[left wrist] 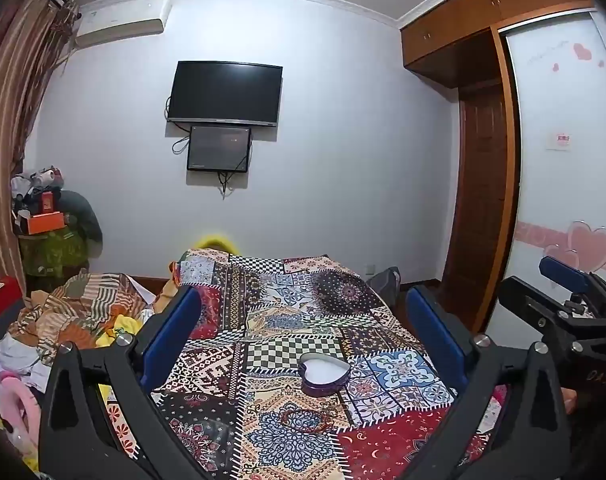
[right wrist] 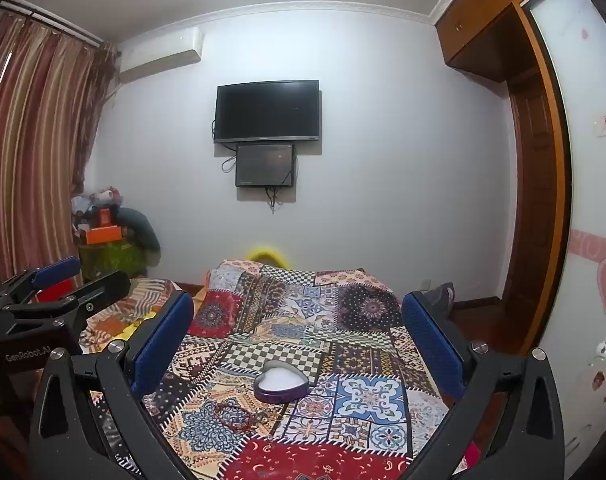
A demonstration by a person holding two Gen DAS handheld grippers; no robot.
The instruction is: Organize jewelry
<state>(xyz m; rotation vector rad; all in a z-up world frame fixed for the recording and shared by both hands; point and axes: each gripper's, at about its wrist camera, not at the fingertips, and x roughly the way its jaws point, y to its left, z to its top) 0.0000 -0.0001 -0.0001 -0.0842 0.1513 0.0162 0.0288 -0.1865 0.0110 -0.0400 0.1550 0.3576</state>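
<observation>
A heart-shaped purple tin (left wrist: 323,374), open with a white lining, sits on a patchwork bedspread (left wrist: 287,312). A red beaded bracelet (left wrist: 307,420) lies on the bedspread just in front of the tin, nearer the cameras. The left tongs (left wrist: 303,332) and the right tongs (right wrist: 299,332) both hover above the bed, spread wide and holding nothing.

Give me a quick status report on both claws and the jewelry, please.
Left claw open, right claw open, both empty above the quilt. Red bead bracelet lies loose beside the open heart-shaped tin. Nothing in the way.
</observation>
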